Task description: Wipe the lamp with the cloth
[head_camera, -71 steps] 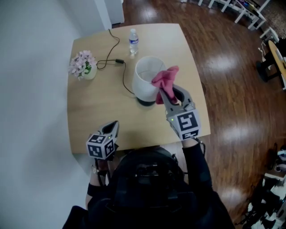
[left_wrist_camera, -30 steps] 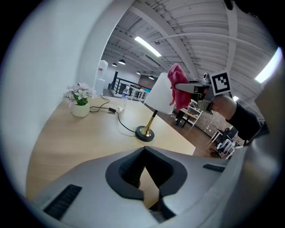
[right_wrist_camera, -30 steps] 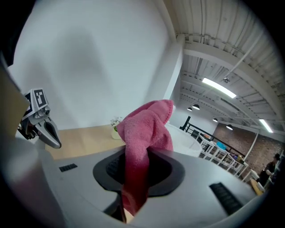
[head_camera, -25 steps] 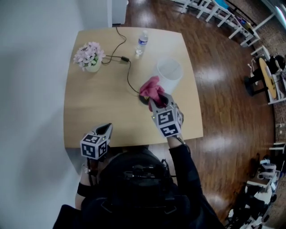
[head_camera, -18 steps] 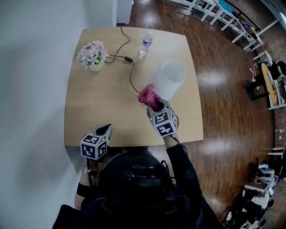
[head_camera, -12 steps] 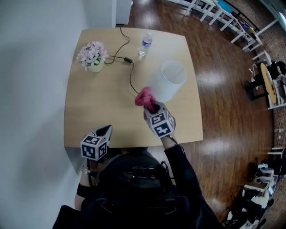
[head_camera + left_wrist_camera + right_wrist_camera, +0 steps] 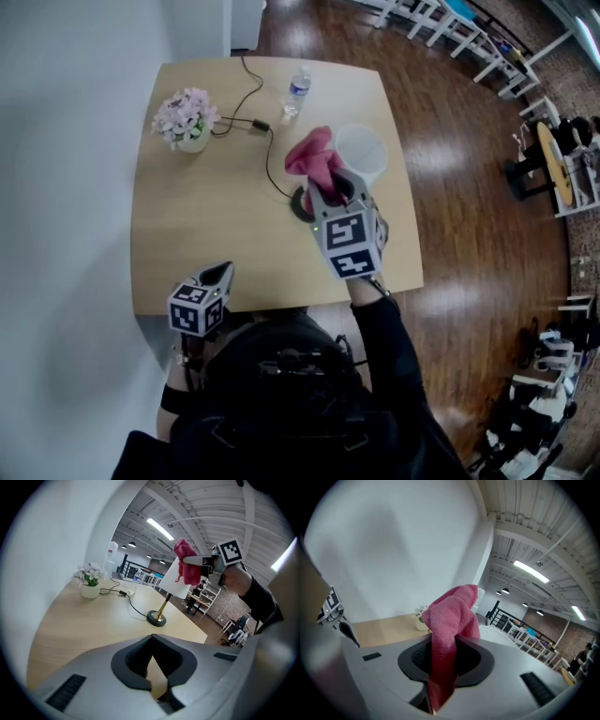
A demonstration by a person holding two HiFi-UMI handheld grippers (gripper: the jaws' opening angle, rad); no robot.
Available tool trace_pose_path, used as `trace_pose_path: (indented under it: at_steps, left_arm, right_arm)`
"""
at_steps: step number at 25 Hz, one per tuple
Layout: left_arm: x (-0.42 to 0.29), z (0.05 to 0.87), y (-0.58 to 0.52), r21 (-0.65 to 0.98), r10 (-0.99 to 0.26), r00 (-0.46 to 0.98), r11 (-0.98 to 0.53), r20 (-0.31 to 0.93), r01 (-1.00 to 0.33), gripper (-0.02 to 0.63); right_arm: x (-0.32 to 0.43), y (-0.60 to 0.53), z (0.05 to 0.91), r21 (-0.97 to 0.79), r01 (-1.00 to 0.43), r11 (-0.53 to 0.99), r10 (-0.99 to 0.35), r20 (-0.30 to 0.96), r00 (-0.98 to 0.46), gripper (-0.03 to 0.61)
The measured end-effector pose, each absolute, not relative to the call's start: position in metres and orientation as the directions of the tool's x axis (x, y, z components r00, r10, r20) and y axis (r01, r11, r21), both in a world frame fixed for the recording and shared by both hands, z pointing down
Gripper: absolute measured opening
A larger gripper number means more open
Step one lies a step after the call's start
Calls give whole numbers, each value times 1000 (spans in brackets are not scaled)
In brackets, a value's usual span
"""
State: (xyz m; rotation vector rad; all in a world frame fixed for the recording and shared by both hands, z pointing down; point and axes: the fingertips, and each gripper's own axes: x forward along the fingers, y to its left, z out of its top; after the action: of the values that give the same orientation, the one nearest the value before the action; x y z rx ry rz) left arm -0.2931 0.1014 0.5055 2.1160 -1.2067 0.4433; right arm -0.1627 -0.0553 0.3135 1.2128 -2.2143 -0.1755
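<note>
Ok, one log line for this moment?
right gripper: shut on cloth, beside lamp | left gripper: shut, empty

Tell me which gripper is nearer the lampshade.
Right. The right gripper holds the pink cloth up right beside the lampshade. The left gripper sits shut and empty at the near edge of the table, well away.

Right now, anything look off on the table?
Yes: the lamp leans. Its stem slants and the white shade sits right of the base, with the pink cloth in the right gripper beside it. Nothing spilled.
</note>
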Motion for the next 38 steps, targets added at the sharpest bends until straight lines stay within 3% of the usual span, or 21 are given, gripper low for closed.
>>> trace_pose_path:
  at_steps: [5, 20, 25, 31, 38]
  left_arm:
    - [-303, 507, 104, 380, -635, 514, -348, 577, -857, 0]
    - [-335, 521, 112, 415, -613, 515, -313, 599, -855, 0]
    - [-336, 519, 108, 425, -605, 537, -334, 587, -841, 0]
    - [-337, 520, 99, 455, -607, 572, -356, 551, -816, 0]
    - [-340, 521, 101, 471, -592, 599, -377, 539, -797, 0]
  right_arm:
    - [-162, -72, 343, 379, -749, 543, -802, 499, -329, 86]
    - [-176, -43, 490, 280, -699, 658, -595, 762, -256, 86]
    - [-188, -36, 420, 425, -648, 631, -703, 668, -246, 86]
    - [-176, -63, 319, 728, -536, 428, -884, 459, -84, 84]
    - [-169, -80, 360, 767, -490, 415, -871, 491, 30, 84]
